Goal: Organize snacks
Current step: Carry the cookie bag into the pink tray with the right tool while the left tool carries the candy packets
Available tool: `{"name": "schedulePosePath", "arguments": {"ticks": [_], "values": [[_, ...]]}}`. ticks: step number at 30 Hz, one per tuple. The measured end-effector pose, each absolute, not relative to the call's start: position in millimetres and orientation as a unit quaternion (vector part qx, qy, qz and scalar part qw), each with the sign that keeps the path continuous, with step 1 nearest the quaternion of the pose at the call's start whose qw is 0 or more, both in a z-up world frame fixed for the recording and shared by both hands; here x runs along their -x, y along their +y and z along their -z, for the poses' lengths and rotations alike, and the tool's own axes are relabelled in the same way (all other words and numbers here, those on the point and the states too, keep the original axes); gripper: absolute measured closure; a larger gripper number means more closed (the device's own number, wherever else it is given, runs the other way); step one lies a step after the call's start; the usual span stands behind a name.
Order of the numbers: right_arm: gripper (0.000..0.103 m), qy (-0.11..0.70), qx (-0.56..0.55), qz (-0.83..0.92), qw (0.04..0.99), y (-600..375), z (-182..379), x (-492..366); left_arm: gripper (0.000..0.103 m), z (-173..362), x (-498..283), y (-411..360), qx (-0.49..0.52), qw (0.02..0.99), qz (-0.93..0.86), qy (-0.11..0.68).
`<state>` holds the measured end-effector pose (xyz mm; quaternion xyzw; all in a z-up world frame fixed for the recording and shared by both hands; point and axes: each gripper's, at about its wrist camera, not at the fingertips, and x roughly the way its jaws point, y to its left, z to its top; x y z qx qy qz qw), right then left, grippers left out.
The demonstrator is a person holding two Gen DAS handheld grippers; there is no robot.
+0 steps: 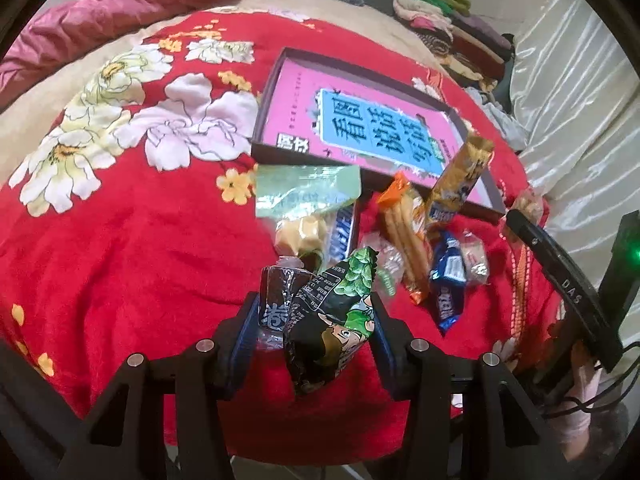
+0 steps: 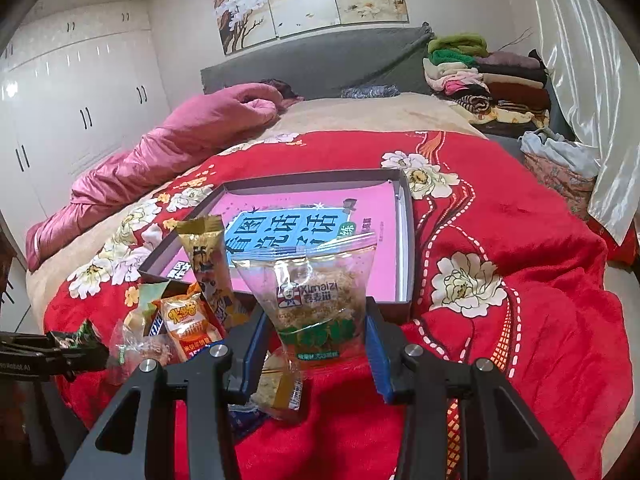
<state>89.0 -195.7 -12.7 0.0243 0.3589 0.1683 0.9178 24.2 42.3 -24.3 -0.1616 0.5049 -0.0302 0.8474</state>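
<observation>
1. The left gripper is clenched on a black-and-green cartoon snack packet, and a dark brown wrapped snack is pinched against its left finger alongside it.
2. The right gripper grasps a clear Ximaizi pastry bag upright between its blue pads; a small yellow-wrapped cake lies on the blanket just below it.
3. Just beyond the left gripper a loose pile of snacks rests on the red floral blanket: a Snickers bar, a pale green bag, an orange pack of stick biscuits and a blue wrapped candy.
4. A gold-wrapped bar leans tilted over the near rim of the shallow box.
5. The shallow dark box, with a pink printed sheet inside, lies on the blanket behind the pile.
6. Farther off on the bed are a pink quilt on the left and folded clothes on the right.
</observation>
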Motion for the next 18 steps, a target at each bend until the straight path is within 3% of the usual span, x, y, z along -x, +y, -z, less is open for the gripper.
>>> {"name": "schedulePosePath", "arguments": {"ticks": [18], "values": [[0.058,0.332,-0.039,-0.165,0.928,-198,-1,-99,0.050,0,-46,64,0.178,0.867,0.010,0.466]]}}
